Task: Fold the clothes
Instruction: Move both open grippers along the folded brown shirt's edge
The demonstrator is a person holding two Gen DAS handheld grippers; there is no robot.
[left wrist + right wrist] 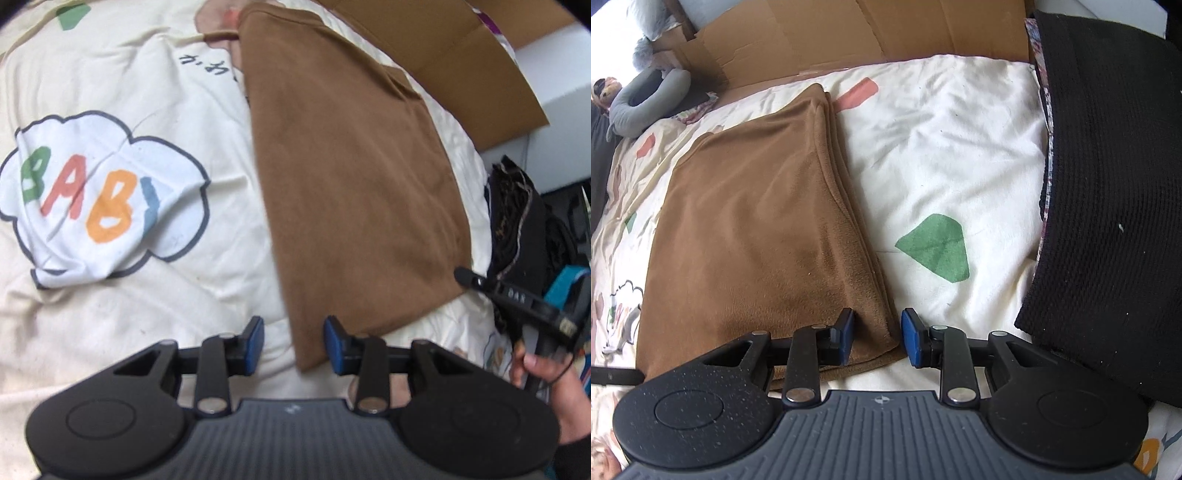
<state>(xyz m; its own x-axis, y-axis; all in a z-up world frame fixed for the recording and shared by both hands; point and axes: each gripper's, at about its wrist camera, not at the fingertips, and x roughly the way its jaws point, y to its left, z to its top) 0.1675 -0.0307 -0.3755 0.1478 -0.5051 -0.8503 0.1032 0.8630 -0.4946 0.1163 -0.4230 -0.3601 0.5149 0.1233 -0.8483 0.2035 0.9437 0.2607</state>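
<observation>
Nearest in the left wrist view, the left gripper (294,345) is held with its jaws parted; the near corner of the folded brown garment (354,199) is seen between the blue pads (334,341), but whether it is touched cannot be told, so no grip is read. In the right wrist view, the right gripper (877,338) is likewise parted, and the near right corner of the same garment (757,236) is straddled by its pads (911,341) without being pinched; the left pad is seen against the nap, the right pad over bare cover. At the right edge of the left view the right gripper (517,299) is seen from outside, held by a hand (543,373), just beside the garment's near right corner.

The garment is laid flat as a long rectangle, its long axis running away from both cameras, the stacked fold edges shown along its right side and the far end narrowed toward the cardboard (849,33).

It is carried by a bed under a cream printed cover (953,147), marked with a green leaf (936,247) and, in the left view, a cloud lettered in colours (99,195). A black knitted item (1108,192) is laid to the right. Beyond, a grey neck pillow (646,103) is seen at the far left
</observation>
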